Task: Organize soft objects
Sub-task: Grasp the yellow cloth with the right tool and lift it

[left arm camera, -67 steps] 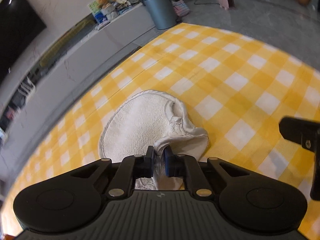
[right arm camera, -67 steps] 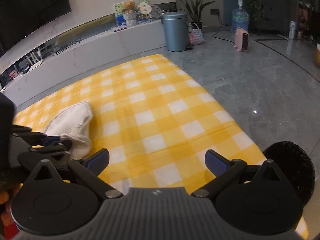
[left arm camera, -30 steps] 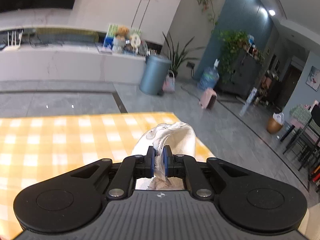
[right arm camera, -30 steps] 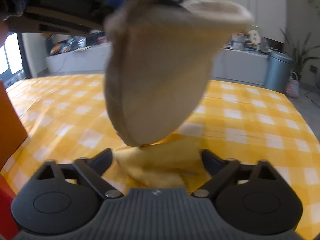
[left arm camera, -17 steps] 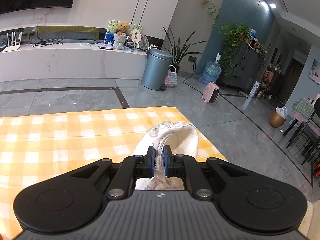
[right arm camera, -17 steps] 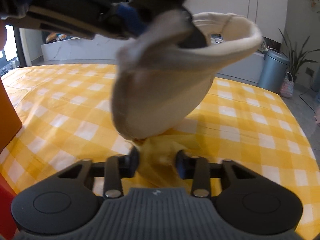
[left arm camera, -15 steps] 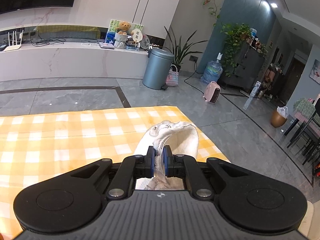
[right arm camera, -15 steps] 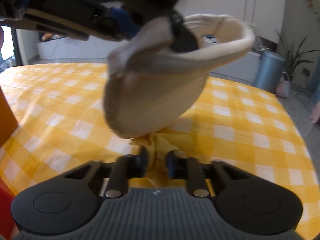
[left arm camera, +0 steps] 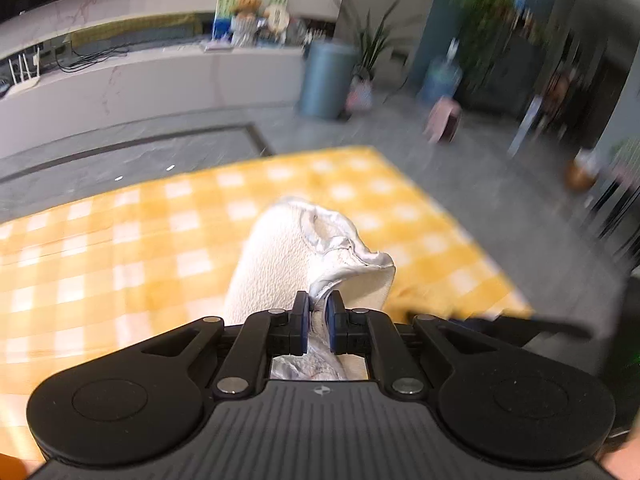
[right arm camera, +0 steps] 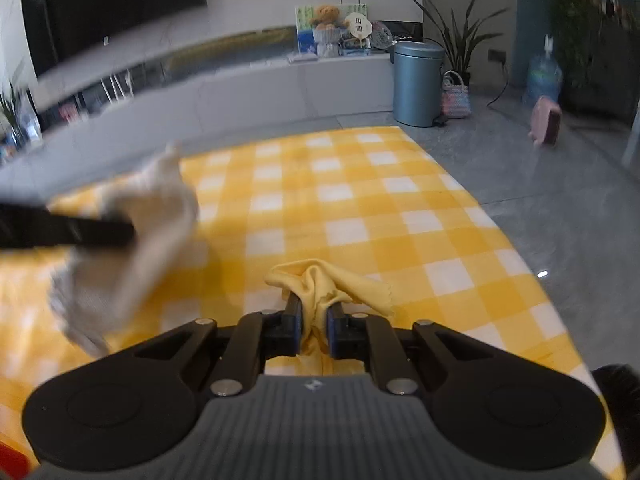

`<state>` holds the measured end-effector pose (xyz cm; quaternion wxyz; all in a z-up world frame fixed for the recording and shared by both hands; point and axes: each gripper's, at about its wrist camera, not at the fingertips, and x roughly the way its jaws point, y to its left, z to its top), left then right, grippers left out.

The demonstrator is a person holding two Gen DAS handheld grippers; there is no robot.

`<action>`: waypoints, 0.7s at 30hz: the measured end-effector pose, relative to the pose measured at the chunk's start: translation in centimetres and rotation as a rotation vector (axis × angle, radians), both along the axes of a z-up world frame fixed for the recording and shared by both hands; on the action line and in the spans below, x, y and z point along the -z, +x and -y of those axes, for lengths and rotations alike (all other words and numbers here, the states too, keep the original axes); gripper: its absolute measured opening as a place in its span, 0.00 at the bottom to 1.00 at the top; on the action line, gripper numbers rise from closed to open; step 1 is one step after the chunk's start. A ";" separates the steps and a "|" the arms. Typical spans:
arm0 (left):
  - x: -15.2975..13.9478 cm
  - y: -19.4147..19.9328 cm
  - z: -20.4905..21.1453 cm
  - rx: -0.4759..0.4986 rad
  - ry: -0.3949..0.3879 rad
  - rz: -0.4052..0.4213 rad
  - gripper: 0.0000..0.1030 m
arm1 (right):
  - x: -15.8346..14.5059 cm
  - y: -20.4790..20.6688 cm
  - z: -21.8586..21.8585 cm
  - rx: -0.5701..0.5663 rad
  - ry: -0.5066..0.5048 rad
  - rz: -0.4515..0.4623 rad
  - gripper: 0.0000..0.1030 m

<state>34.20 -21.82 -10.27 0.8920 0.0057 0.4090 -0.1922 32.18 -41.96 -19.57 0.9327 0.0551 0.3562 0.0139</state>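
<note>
My left gripper (left arm camera: 316,312) is shut on the edge of a cream-white padded mitt (left arm camera: 288,256) and holds it up above the yellow checked cloth (left arm camera: 120,240). The same mitt shows blurred at the left of the right wrist view (right arm camera: 132,240), hanging from the left gripper's dark finger (right arm camera: 72,232). My right gripper (right arm camera: 314,320) is shut on a small yellow cloth (right arm camera: 324,280), bunched between its pads just above the checked cloth (right arm camera: 380,208).
A grey-blue bin (right arm camera: 416,84) stands on the grey floor past the table's far edge, by a long white counter (right arm camera: 240,92). A pink heater (right arm camera: 546,124) sits on the floor at the right. Something orange-red shows at the bottom left corner (right arm camera: 12,464).
My right gripper has closed on the yellow cloth and lifted it. The left gripper with the mitt has swung away to the left of the right wrist view; both views are motion-blurred.
</note>
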 end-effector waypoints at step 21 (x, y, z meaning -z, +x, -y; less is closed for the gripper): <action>4.0 1.6 2.2 -0.085 0.354 -0.107 0.89 | -0.9 0.3 -1.0 -0.019 0.011 0.041 0.10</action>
